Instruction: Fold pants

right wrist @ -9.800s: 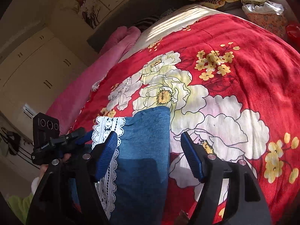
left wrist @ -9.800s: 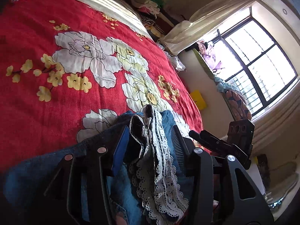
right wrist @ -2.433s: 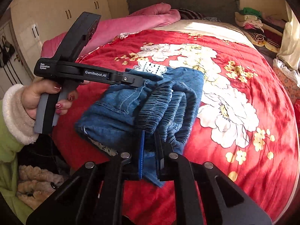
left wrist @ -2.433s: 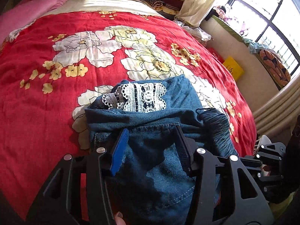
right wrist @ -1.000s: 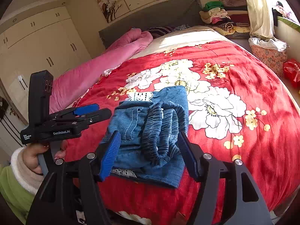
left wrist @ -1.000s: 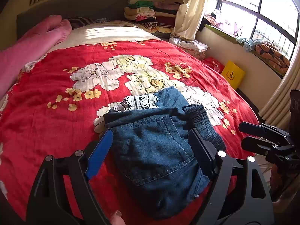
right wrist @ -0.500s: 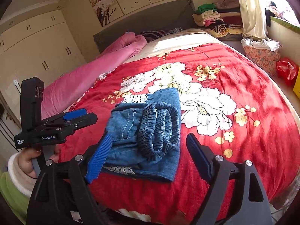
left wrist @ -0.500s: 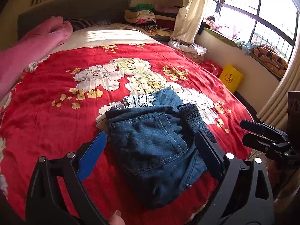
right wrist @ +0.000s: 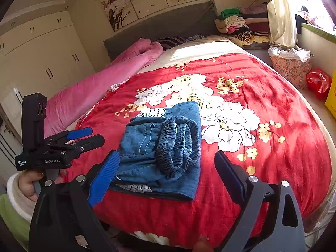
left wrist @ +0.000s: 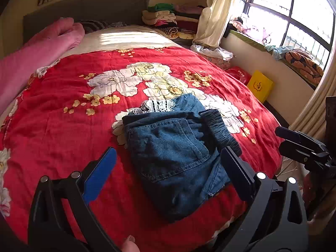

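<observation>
The blue denim pants (left wrist: 174, 149) lie folded in a compact bundle on the red floral bedspread (left wrist: 63, 130), near the bed's front edge. White lace trim shows at the far end and the dark elastic waistband on the right side. They also show in the right wrist view (right wrist: 163, 147). My left gripper (left wrist: 168, 172) is open and empty, held back above the near end of the bundle. My right gripper (right wrist: 166, 172) is open and empty, also drawn back from the pants. The left gripper also shows in the right wrist view (right wrist: 84, 136), off to the left.
A pink quilt (right wrist: 100, 88) lies along the bed's left side. Stacked folded clothes (right wrist: 237, 25) sit by the headboard. A floral basket (right wrist: 289, 67), a red bag (right wrist: 319, 82) and a yellow box (left wrist: 260, 86) stand on the floor under the window.
Both grippers let go of the pants and drew back and up from the bed. The folded bundle now lies still on the bedspread.
</observation>
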